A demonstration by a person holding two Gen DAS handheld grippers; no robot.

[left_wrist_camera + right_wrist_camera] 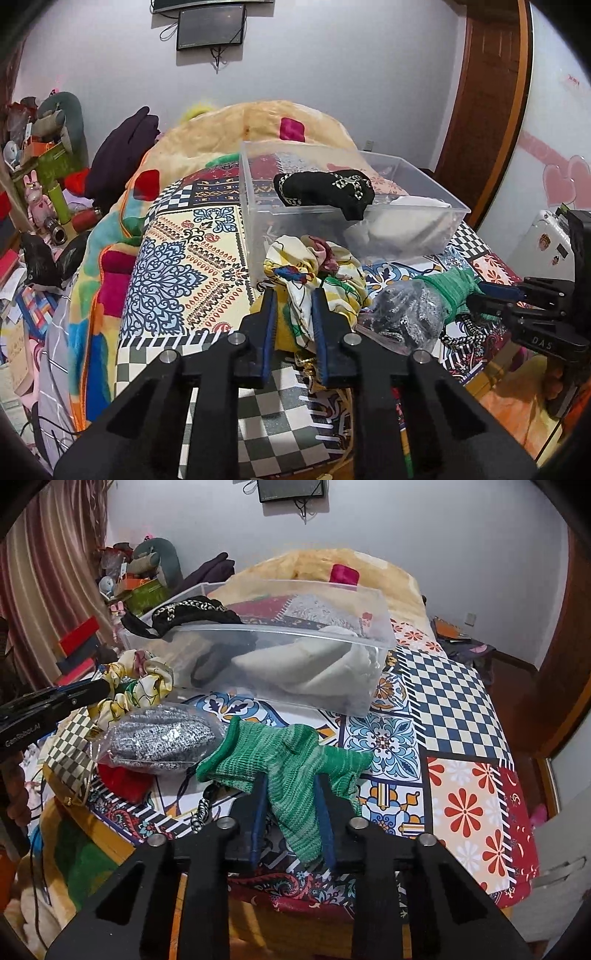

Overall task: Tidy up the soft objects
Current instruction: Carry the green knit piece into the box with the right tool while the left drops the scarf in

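Nearest us, our left gripper has its two blue-padded fingers pinched on the yellow floral scrunchie, which bunches up between and above the pads, just in front of the clear plastic bin. Our right gripper is likewise closed on the green knit glove, the cloth squeezed between its fingers while the cuff and fingers of the glove spread out over the patchwork bedspread. Just left of the glove lies a clear bag of grey speckled knitwear, touching the glove's cuff, with the scrunchie beside it on the far side. We see the bin standing on the bedspread behind these things. Draped over its near rim is a black fabric piece with pale trim, partly inside and partly hanging out. At the bottom of the bin rests a cream-white folded cloth, pushed toward the right end; something dark sits beside it through the wall, but we cannot tell what. A black-and-white braided cord lies under the glove's cuff.
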